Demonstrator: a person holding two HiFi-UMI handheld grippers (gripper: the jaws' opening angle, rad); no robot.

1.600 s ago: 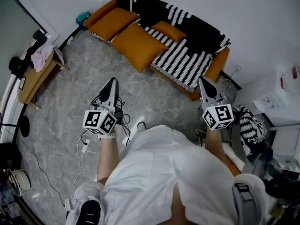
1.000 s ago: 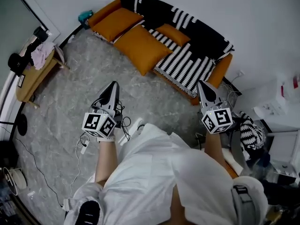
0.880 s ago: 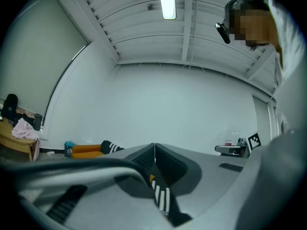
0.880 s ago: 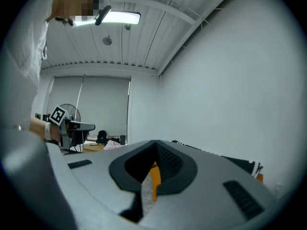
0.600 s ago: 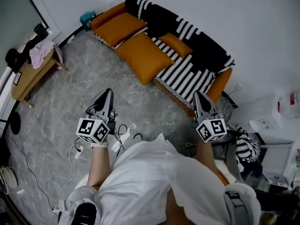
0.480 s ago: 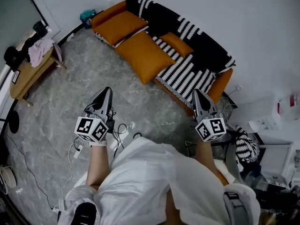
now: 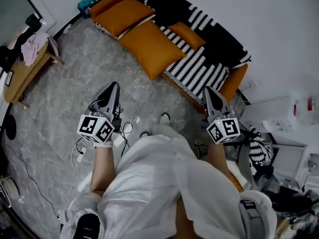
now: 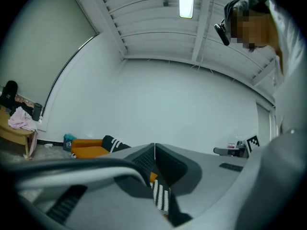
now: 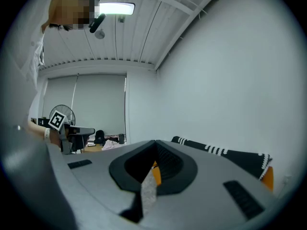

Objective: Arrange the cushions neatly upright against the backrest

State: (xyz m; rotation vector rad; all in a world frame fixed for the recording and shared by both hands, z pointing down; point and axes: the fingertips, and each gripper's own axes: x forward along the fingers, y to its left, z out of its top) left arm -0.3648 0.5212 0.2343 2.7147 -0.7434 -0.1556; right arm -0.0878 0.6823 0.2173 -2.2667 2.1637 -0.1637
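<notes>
Left gripper (image 7: 114,87) was held out level ahead of the person, forearm straight, nose aimed toward the sofa (image 7: 234,76). Its fingers (image 8: 143,161) were pressed tight together, nothing in them. All three orange cushions lay flat on the seat: one (image 7: 119,15) at the left end, the big one (image 7: 150,48) poking past the front edge, the small one (image 7: 186,35) near the striped backrest (image 7: 169,6). Right gripper (image 7: 208,91) had the same level pose, fingers (image 9: 169,164) closed and empty too. Both were well apart from the cushions.

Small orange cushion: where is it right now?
Head view, upper middle: the small orange cushion lies on the striped throw, just behind and right of the large orange cushion.
</notes>
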